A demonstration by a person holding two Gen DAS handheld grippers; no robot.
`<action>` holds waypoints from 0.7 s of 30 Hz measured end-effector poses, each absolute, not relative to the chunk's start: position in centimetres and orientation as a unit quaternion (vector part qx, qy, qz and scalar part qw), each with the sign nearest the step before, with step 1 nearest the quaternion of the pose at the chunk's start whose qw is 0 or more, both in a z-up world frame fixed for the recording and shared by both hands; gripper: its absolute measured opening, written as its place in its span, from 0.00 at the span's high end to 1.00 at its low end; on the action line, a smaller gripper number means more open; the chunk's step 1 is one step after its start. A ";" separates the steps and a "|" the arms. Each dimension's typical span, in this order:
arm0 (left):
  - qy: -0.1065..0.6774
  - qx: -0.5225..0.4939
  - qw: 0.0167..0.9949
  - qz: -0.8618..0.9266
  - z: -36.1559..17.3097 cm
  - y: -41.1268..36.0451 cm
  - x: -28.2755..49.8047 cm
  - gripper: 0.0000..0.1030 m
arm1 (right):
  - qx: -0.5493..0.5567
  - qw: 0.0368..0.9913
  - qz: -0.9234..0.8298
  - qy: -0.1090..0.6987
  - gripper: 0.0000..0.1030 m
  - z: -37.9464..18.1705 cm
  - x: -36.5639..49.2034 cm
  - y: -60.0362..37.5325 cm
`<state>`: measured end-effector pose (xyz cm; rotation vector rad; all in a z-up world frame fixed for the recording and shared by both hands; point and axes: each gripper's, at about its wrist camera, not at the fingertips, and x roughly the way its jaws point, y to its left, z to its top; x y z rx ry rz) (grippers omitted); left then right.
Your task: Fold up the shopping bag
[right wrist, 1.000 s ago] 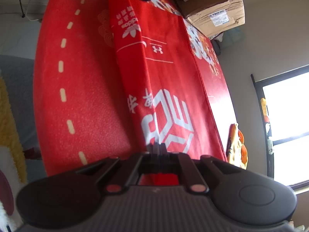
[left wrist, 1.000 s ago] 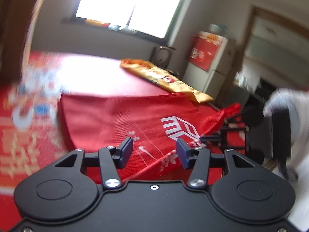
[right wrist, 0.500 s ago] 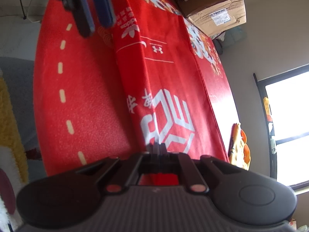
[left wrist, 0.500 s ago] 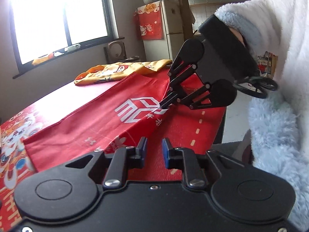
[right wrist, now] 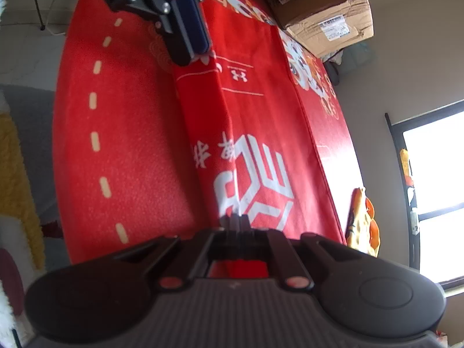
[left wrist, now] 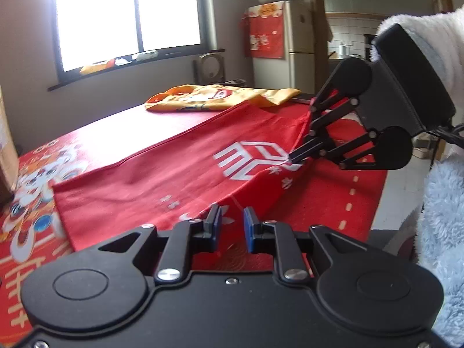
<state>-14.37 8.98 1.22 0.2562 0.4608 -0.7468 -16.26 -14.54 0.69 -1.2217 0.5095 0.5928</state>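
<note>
Closure is the change on the left gripper (left wrist: 232, 223): a second ago its jaws stood wide apart above the red shopping bag (left wrist: 174, 174), half a second ago they had narrowed, and now only a small gap is left between the blue pads, with the near fold edge of the bag rising into that gap. From the right wrist view the same gripper (right wrist: 200, 55) looks nearly pressed together at that edge, so whether cloth is truly caught between its pads cannot be settled. The right gripper (right wrist: 233, 220) has not altered across the three moments: its jaws stay pinched on the bag's lifted edge beside the white logo, and the fabric runs taut straight ahead of them toward the left gripper.

The bag lies lengthwise on the red tablecloth (right wrist: 116, 145), its near strip raised into a ridge between the two grippers, the rest flat beyond the left jaws toward the yellow bag (left wrist: 220, 98) and to the right of the right jaws toward the cardboard box (right wrist: 324, 14).

Judged from this, the left hand has swung in to take the second end of the same edge; with both ends held, the strip could be carried over the flat panel as one fold.
</note>
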 end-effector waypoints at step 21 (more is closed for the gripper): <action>0.293 0.029 0.919 -0.261 1.0 10.2 -13.0 0.87 | -0.533 0.762 0.273 0.246 0.95 1.2 -15.7 -14.5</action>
